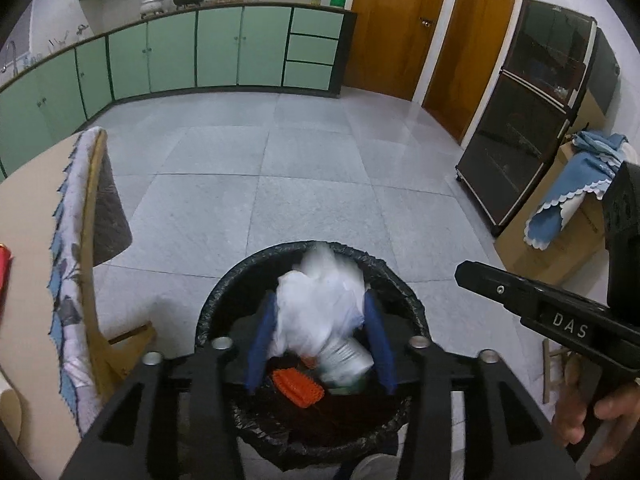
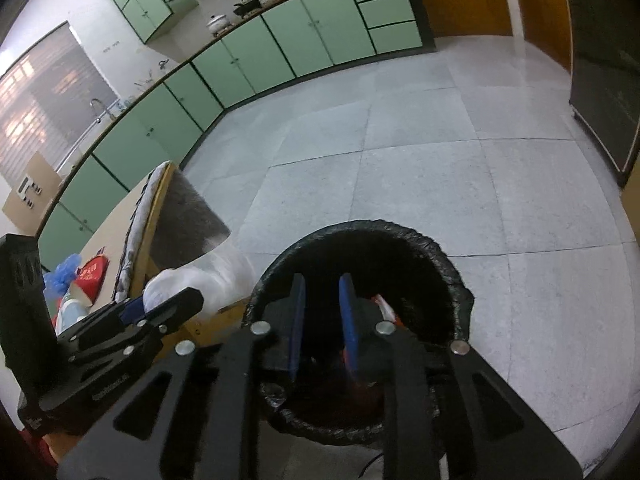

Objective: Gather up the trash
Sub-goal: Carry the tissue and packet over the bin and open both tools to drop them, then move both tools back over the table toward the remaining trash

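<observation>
Two grippers hang over the black-lined trash bin (image 1: 224,292). Left gripper (image 1: 320,336) has its blue jaws spread maybe halfway, with a crumpled white plastic bag (image 1: 320,300) sitting blurry between them, can't tell if the pads actually touch it. Right gripper (image 2: 322,320) is only cracked open a bit, nothing between its jaws, pointing down into the bin.
</observation>
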A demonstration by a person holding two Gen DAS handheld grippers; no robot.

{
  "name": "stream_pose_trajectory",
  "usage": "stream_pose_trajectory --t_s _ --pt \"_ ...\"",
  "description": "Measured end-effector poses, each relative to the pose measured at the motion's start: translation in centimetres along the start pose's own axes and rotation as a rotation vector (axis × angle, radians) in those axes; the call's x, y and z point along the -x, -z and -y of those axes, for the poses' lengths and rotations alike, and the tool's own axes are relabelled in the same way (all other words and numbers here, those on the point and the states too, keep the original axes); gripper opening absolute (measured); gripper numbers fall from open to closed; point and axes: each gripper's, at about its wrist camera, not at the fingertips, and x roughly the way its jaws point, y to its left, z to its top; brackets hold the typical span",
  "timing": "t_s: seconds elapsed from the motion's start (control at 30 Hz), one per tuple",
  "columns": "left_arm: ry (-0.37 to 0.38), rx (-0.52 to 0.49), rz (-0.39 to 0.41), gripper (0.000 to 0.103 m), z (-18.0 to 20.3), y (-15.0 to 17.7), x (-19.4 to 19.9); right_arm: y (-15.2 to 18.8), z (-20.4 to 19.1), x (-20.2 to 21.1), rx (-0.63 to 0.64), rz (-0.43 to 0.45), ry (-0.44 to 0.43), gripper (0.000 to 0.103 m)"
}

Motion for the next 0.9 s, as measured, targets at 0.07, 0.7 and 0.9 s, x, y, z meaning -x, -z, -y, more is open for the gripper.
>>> stream_pose_trajectory --t_s 0.07,0.7,0.9 --pt "-0.005 -0.002 0.011 0.056 0.0 -0.1 0.3 0.0 0.2 0.5 -0.002 0.016 0.019 0.023" --pt "-0.177 0.111 0.264 0.081 -7.0 1.6 17.0 1.6 -10.0 7.6 0.163 0.18 0.026 0.091" --pt "-0.288 0.173 0.312 0.083 -11.2 4.4 22.3 2.8 -15.8 7.8 0.234 0.176 -0.034 0.095"
